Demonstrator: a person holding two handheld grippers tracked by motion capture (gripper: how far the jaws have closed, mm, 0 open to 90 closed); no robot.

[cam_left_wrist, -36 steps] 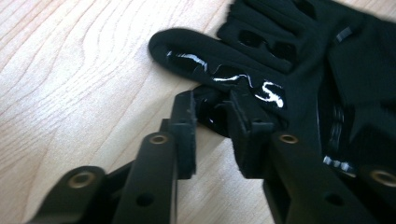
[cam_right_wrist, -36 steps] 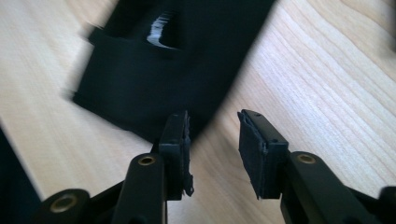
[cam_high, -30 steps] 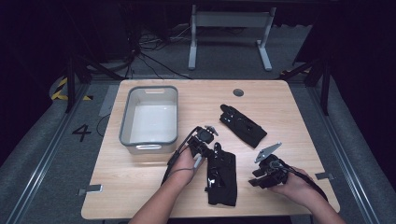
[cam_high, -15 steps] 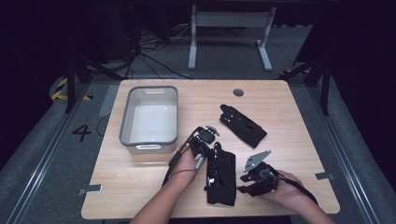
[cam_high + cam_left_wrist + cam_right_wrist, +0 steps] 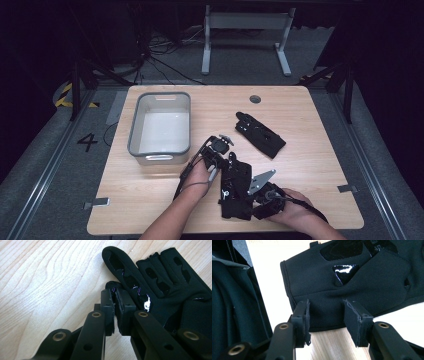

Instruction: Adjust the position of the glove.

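Left gripper [image 5: 115, 305] pinching the thumb of the near glove [image 5: 160, 287], right gripper [image 5: 325, 315] spread wide — cuff edge between its fingers, second glove [image 5: 260, 134] well beyond both, bin [image 5: 160, 129] farther off.

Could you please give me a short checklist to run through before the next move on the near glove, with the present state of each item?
1. Left gripper has hold of the near glove: ok, its jaws are shut on the thumb tip in the left gripper view.
2. Right gripper is lined up with the cuff: ok, the cuff edge lies between its jaws.
3. Right gripper has closed on the cuff: not ok, its jaws stand apart.
4. Grey bin is free to receive something: ok, nothing lies inside it.
5. Far glove lies apart from the near one: ok, bare table shows between them.
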